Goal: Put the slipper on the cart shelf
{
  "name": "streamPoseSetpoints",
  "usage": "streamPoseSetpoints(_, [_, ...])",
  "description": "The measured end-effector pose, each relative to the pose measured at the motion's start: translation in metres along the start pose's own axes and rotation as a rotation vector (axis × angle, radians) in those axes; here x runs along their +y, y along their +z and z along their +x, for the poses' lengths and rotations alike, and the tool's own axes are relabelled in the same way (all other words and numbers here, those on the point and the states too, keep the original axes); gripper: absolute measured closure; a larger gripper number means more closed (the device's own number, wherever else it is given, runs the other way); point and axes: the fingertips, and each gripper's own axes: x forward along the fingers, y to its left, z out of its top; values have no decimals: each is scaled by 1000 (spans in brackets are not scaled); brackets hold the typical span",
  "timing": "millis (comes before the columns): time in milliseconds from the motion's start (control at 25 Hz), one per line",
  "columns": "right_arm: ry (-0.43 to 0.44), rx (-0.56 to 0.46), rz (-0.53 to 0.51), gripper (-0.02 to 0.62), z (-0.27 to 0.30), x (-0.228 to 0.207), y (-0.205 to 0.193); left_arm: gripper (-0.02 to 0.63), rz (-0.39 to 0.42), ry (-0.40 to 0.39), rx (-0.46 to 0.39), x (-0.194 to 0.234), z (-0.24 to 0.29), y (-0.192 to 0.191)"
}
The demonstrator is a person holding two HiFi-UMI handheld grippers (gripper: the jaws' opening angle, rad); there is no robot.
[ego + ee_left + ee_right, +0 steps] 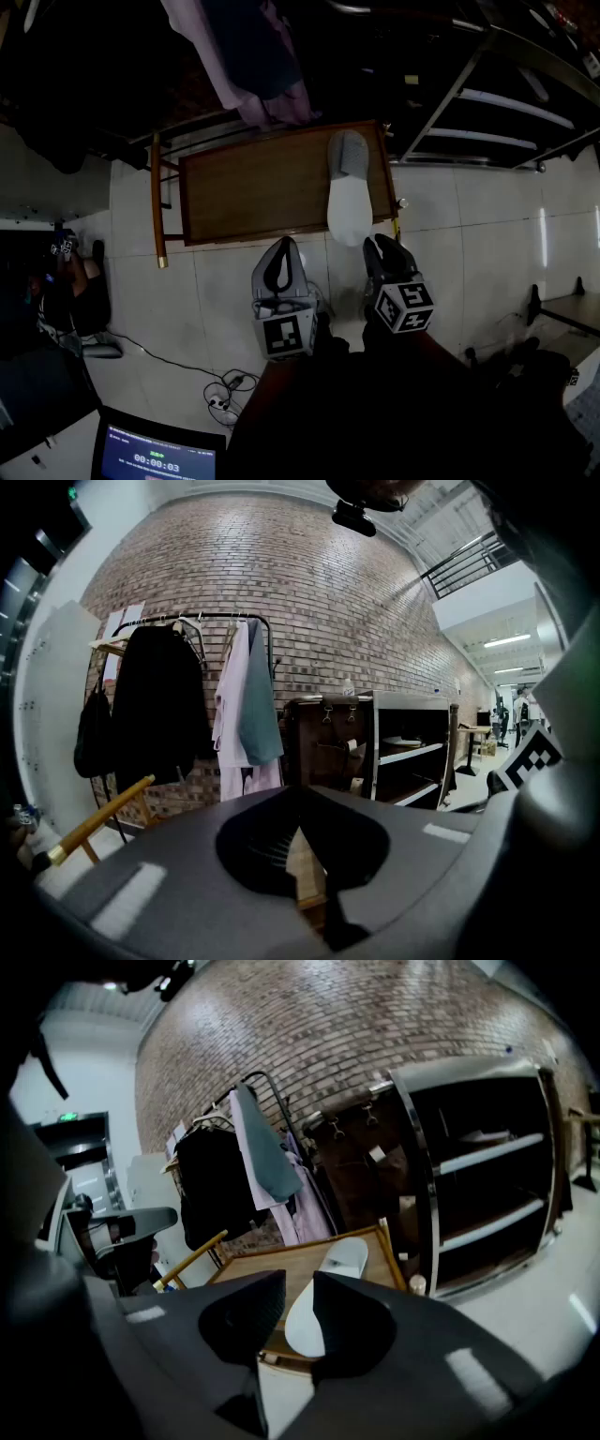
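A white and grey slipper (349, 197) lies on the right side of the low wooden cart (253, 187), its heel reaching past the near edge. My right gripper (375, 244) hovers just in front of that heel, open by a narrow gap. In the right gripper view the slipper (339, 1258) shows through that gap, just beyond the right gripper (298, 1279), with nothing pressed between the pads. My left gripper (284, 244) is held over the floor before the cart's near edge, shut and empty. In its own view the left gripper (300, 794) has its tips together.
The cart has a yellow handle (156, 202) on its left. A metal shelf rack (506, 94) stands to the right of the cart. Clothes (187, 696) hang on a rail behind it. Cables (225, 394) lie on the tiled floor. A seated person (75, 281) is at the left.
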Motion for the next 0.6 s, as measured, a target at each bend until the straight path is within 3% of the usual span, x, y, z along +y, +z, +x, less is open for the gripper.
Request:
streamPoseSetpoints(240, [72,84,573,391,26,-21,-37,595,0,-9,25,-3,-1,-10])
streamPoseSetpoints(480, [49,127,928,338,53,-41,-73,595,-18,0,39,-4,-4,-12])
streamPoseSetpoints(600, [44,144,1033,313,67,-46,-86,595,-46,0,51,-3,-3,-13])
